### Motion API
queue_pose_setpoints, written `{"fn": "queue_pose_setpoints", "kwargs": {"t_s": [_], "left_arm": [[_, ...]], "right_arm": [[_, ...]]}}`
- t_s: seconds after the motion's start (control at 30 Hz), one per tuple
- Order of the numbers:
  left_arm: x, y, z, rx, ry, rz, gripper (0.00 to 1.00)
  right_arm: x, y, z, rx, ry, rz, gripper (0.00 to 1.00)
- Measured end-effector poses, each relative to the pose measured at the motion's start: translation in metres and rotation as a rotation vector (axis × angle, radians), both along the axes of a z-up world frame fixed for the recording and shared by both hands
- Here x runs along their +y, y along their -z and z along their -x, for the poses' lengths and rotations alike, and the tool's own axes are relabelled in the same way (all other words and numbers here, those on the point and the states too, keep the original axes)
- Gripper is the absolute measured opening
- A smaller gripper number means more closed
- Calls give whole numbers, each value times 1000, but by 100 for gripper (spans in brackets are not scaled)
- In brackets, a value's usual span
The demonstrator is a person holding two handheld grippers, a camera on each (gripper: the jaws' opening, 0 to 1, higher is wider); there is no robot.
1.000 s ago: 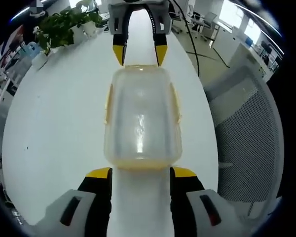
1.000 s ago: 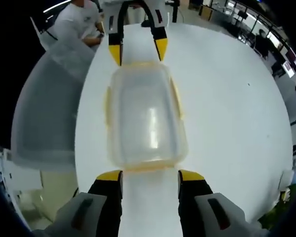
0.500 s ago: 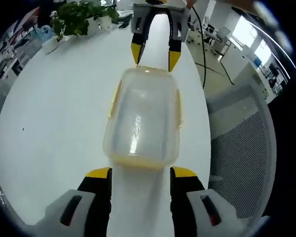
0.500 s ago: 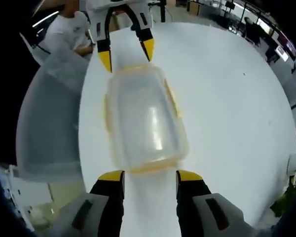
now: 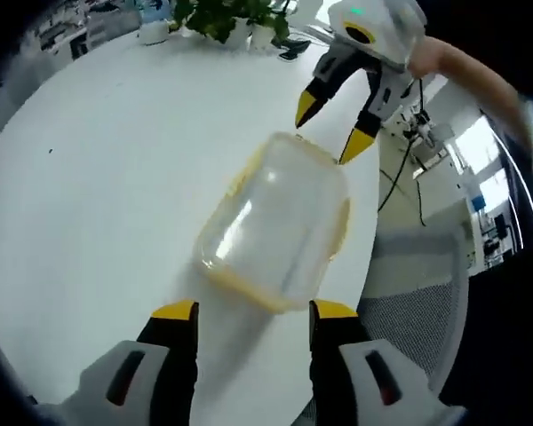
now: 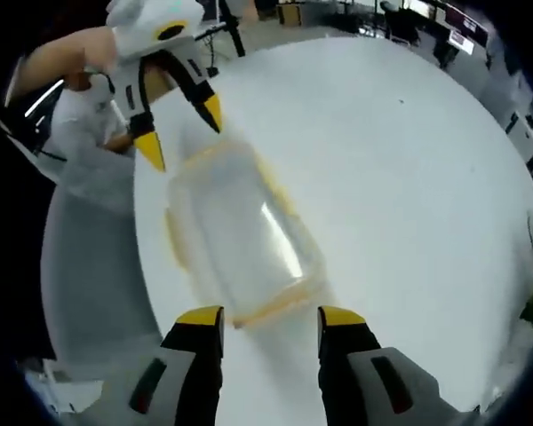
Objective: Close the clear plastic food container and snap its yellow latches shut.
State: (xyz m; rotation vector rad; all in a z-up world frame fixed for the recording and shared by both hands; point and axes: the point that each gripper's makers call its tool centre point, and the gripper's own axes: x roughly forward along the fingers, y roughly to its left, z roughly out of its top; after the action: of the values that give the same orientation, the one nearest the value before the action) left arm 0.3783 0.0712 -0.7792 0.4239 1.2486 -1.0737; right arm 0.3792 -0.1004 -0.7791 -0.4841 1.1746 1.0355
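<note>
On the white table [image 5: 98, 177], the clear container [image 5: 275, 222] sits lid-on between both claws. Left claw [image 5: 253, 310] and right claw [image 6: 266, 316] both gape wide, holding nothing, 1 at each end.

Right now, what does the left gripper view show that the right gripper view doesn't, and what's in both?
Left gripper view alone: potted plants at the table's far edge and a mesh chair back beside the table.

Right gripper view alone: a person in a white top past the table's edge.

Both: the clear container with yellow latches on the white table, this view's own open claw before its near end, and the other claw, open, at its far end.
</note>
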Motion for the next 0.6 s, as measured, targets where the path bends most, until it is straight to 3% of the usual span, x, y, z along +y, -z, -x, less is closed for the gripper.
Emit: {"fn": "queue_pose_setpoints", "kwargs": {"t_s": [0.23, 0.4, 0.6], "left_arm": [[0, 3, -2, 28, -93, 9, 48], [-1, 4, 0, 89, -174, 20, 42], [-5, 6, 1, 119, -228, 46, 43]], "right_arm": [[-1, 3, -1, 2, 52, -4, 38], [0, 1, -3, 21, 122, -32, 38], [-2, 3, -4, 35, 166, -33, 38]]}}
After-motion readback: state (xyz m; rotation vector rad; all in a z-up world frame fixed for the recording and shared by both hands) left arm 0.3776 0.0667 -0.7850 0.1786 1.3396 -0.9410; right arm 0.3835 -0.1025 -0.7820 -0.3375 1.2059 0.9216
